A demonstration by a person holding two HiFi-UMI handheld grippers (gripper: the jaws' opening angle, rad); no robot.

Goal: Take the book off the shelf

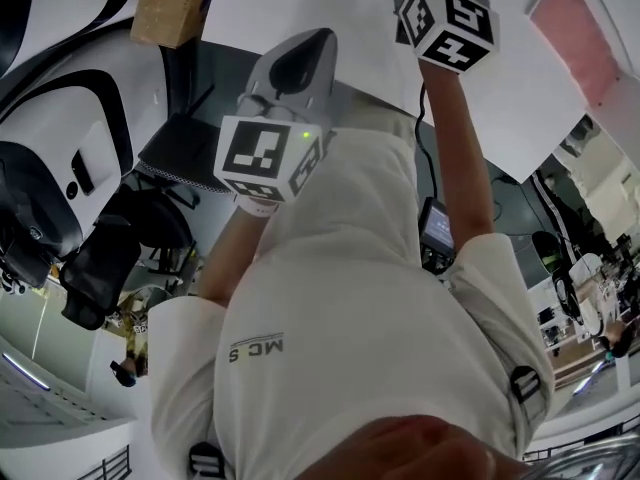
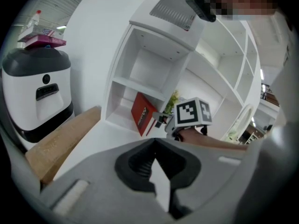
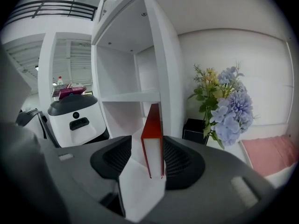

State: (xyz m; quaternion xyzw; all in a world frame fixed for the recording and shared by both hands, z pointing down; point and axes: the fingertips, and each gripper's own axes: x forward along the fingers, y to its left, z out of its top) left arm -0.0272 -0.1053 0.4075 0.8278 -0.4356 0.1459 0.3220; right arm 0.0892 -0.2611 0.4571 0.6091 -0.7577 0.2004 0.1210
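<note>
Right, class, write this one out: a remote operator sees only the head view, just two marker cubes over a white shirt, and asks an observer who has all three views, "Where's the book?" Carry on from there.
Observer: In the left gripper view, the red book stands in the lowest compartment of the white shelf.
Operator: Is it clamped?
Observer: No. The right gripper view shows it between the jaws of the right gripper, which are apart, with a gap at its left cover.
Operator: Anything close by?
Observer: To the shelf's right stand blue flowers.
</note>
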